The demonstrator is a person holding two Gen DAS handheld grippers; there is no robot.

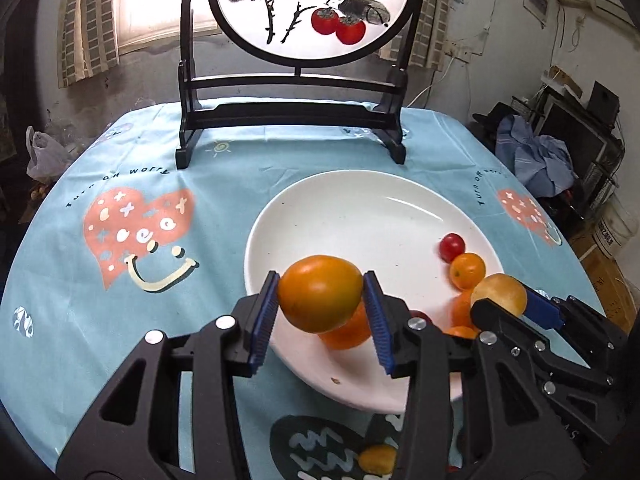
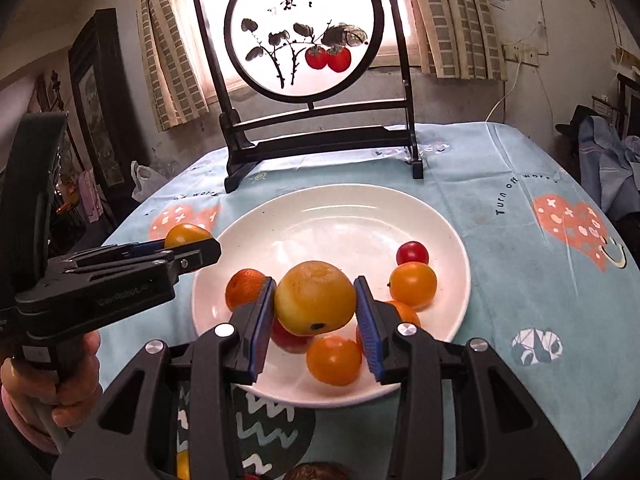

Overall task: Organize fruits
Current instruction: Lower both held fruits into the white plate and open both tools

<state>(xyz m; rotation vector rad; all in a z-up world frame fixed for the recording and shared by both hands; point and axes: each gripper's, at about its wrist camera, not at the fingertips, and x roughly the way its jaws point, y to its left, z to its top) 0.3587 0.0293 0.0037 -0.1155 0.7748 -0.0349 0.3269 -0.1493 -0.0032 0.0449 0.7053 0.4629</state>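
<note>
On the left, the left gripper (image 1: 322,296) held an orange-yellow tomato (image 1: 319,292) between its blue ribbed pads (image 1: 267,312), raised above the near rim of the white plate (image 1: 360,208). The left pad pressed the fruit's side and the right pad met it only at the tip, so the jaws stood partly apart around it. In the right wrist view, a hand (image 2: 60,376) gripped that tool's handle at the lower left. Under the tomato, a larger orange fruit (image 1: 352,328) lay on the plate.

The plate sat on a light blue tablecloth (image 1: 120,300) printed with coral hearts, and a dark wooden stand with a round persimmon painting (image 1: 312,4) stood behind it.

Toward the middle, the right gripper (image 2: 315,300) carried a yellowish round fruit (image 2: 315,298) with a dark spot on its underside, held over the plate's near half. Its left pad touched the fruit; whether the right pad touched it could not be told, and the jaws were partly open around it. Below it lay an orange cherry tomato (image 2: 334,360) and a red fruit (image 2: 290,340), with a mandarin (image 2: 245,288) just left of the left finger.

Further right on the plate, another orange cherry tomato (image 2: 413,284) touched a red cherry tomato (image 2: 412,253) behind it.
</note>
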